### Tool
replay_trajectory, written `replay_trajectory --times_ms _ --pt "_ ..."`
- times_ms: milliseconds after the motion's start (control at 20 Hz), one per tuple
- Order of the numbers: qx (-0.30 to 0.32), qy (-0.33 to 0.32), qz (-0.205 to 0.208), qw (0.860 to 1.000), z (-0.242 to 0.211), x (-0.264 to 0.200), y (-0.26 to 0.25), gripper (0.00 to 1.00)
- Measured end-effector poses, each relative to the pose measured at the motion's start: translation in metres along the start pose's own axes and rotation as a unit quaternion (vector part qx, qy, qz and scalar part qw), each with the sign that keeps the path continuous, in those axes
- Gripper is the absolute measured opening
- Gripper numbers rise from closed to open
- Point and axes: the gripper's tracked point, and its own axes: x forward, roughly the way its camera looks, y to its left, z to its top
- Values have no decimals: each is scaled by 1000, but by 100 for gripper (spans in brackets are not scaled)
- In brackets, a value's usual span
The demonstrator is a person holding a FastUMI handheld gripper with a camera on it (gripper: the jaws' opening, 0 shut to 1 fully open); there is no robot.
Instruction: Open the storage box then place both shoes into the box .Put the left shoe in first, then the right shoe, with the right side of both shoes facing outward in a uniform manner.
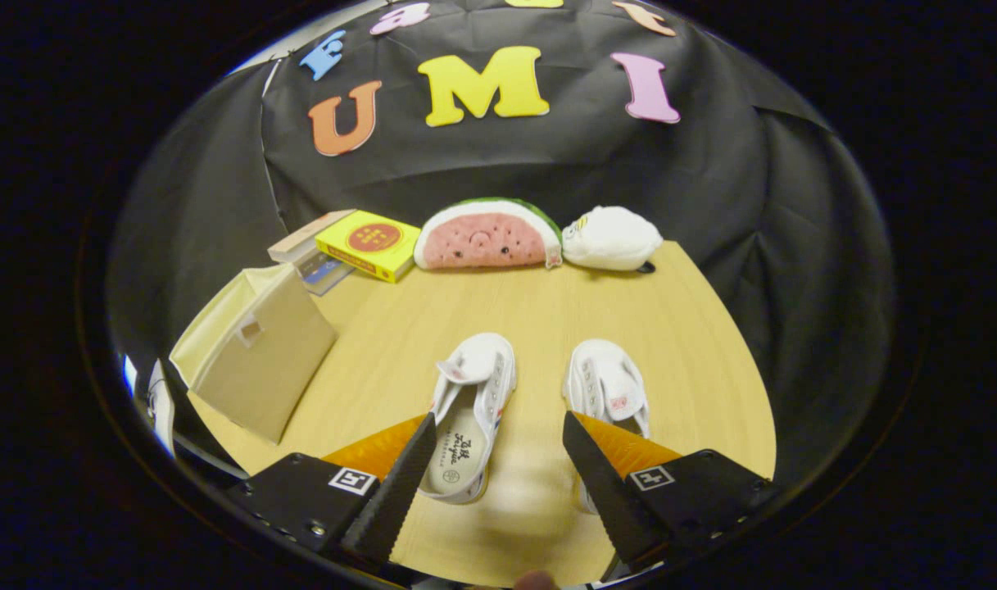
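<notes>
Gripper view shows my gripper (494,459) spread open and empty above both white shoes, while the beige storage box (256,360) I must open first sits off to the fingers' left.

The two shoes (473,410) (609,389) are white, with small red marks on the straps. The box (256,360) is pale cream. The counter (506,311) is light yellow wood. The book (367,243) is bright yellow with a red circle. The watermelon toy (486,236) is pink with black dots and a green edge. The soft toy (613,238) is white.
</notes>
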Motion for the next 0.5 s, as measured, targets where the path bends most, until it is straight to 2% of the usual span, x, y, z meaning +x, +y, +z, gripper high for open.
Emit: replay_trajectory --times_ms 300,500 --pt "-6 54 7 998 -17 63 -2 92" --pt "7 84 11 996 -25 85 -3 62"
